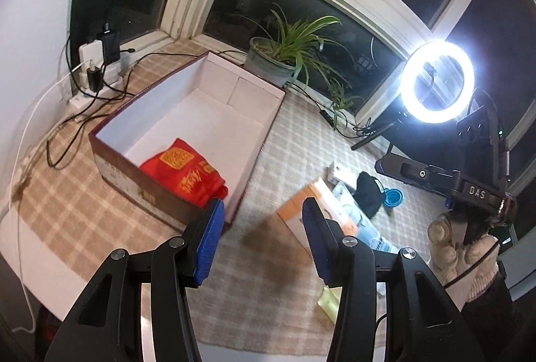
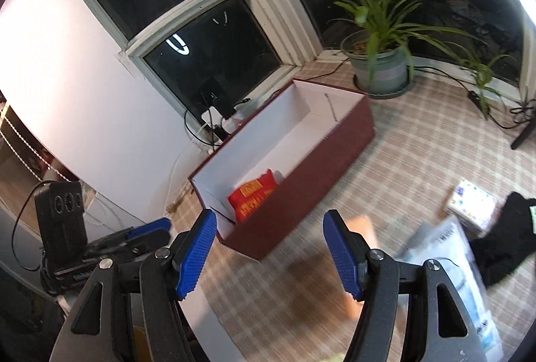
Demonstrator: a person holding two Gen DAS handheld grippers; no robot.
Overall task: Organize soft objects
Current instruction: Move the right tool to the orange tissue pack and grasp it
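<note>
2 hand-held grippers, left point(image 1: 261, 214) and right point(image 2: 269, 226), jaws apart, empty, red cloth point(image 1: 186, 172) in box point(image 1: 268, 124) just beyond

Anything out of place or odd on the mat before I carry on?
Nothing is spilled or damaged. The red pouch lies alone at the near end of the box. The black cloth, some packets and a blue cup lie loose on the mat. Both grippers are open and empty.

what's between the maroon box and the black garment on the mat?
Left wrist view: an orange-and-white flat package lies on the checked mat between the maroon box and the black garment.
</note>
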